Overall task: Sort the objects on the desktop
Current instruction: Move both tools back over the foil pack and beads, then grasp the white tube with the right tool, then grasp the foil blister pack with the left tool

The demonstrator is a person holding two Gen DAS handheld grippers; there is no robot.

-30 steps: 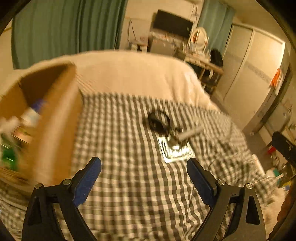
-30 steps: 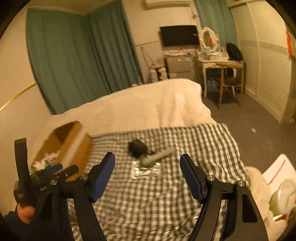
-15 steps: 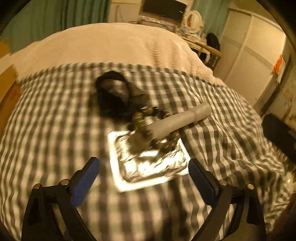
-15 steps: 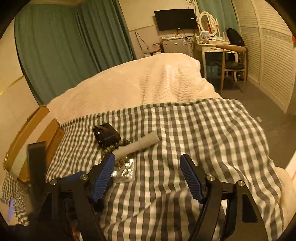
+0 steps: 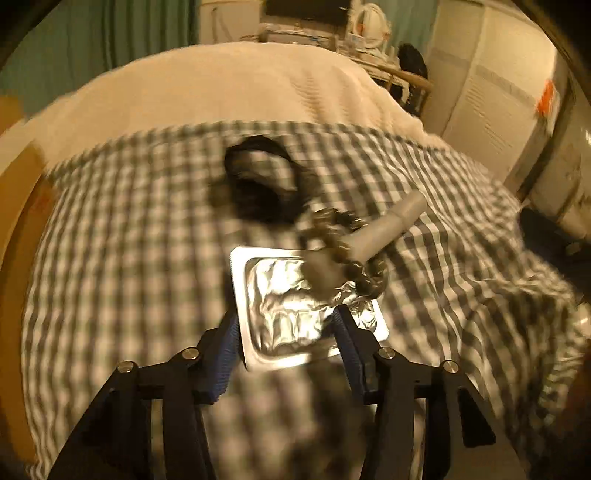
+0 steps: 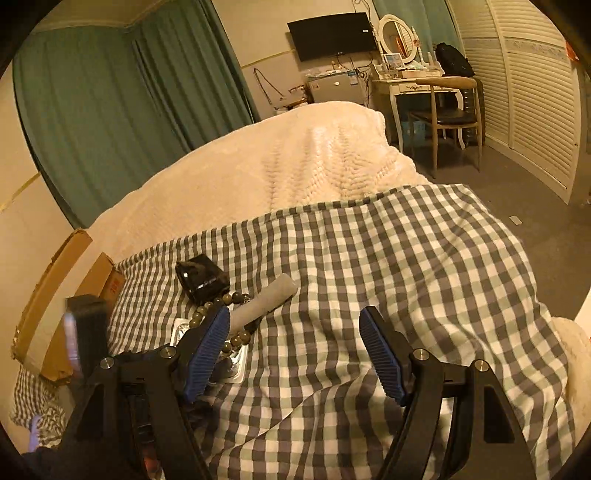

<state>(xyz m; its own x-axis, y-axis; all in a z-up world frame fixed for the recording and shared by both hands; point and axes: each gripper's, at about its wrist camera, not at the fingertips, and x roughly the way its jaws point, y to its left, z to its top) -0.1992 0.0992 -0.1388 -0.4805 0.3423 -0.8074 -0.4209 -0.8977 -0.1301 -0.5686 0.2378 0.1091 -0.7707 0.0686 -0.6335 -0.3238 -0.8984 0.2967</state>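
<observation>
In the left wrist view the left gripper (image 5: 286, 332) sits low in the centre of the frame, its jaws closing around a foil blister pack (image 5: 291, 306), whose near half lies between the blue pads; the blur hides whether they press on it yet. The pack lies flat on the checked cloth (image 5: 129, 266), its long axis running from the lower centre up toward the frame's middle. Across its upper right corner rests a grey cylinder (image 5: 384, 229), lying flat with its long axis slanting from the pack up to the right, threaded through a loop of dark beads (image 5: 354, 269). Just above them, toward the upper centre, sits a black object (image 5: 266, 184), blurred. In the right wrist view the right gripper (image 6: 291, 354) is spread wide with nothing between its pads, hanging over bare checked cloth at the lower centre; the same cylinder (image 6: 266, 302) lies left of centre, pointing up to the right. The cloth covers a bed, with a cream blanket (image 6: 295, 166) beyond it, a cardboard box (image 6: 55, 295) at the left edge, green curtains (image 6: 110, 92), a wall television (image 6: 332, 35) and a chair (image 6: 447, 110) at the upper right
</observation>
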